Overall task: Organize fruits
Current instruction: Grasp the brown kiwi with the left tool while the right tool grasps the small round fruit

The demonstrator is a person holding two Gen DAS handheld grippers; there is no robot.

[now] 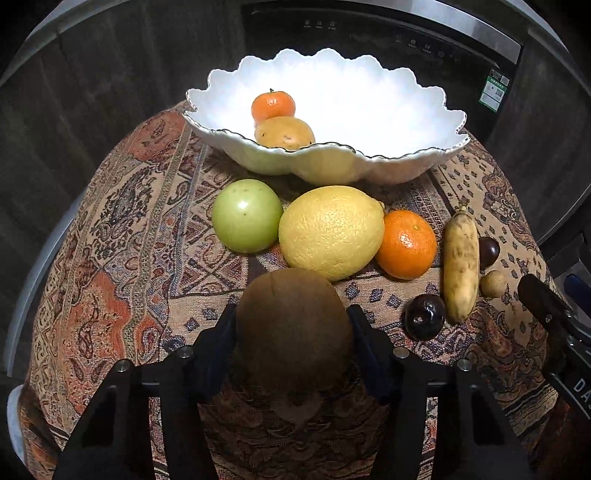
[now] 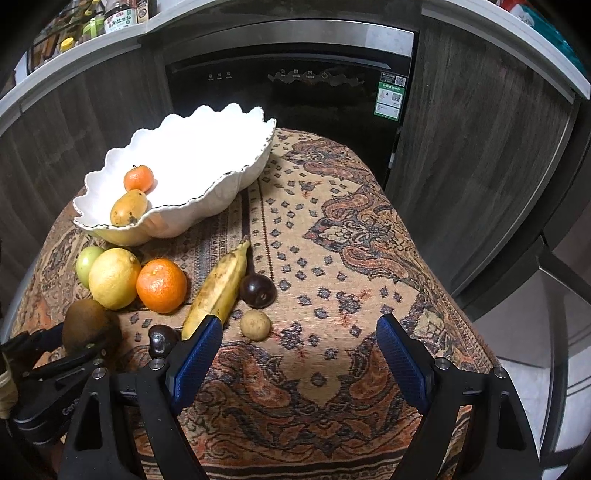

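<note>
My left gripper [image 1: 293,317] is shut on a brown kiwi [image 1: 293,325], close to the patterned cloth; the kiwi also shows in the right wrist view [image 2: 86,325]. Ahead of it lie a green apple [image 1: 246,216], a lemon [image 1: 330,232], an orange [image 1: 406,244], a spotted banana [image 1: 461,264], two dark round fruits [image 1: 424,316] [image 1: 488,252] and a small tan fruit [image 1: 493,283]. The white scalloped bowl [image 1: 406,162] holds a tangerine [image 1: 273,105] and a yellow mango [image 1: 284,133]. My right gripper [image 2: 295,354] is open and empty over bare cloth, right of the banana [image 2: 218,291].
The table is covered by a patterned cloth [image 2: 351,258] that drops off at its edges. A dark dishwasher front [image 2: 295,92] and wooden cabinet doors [image 2: 480,166] stand behind it. Bottles [image 2: 118,18] stand on the counter at the upper left.
</note>
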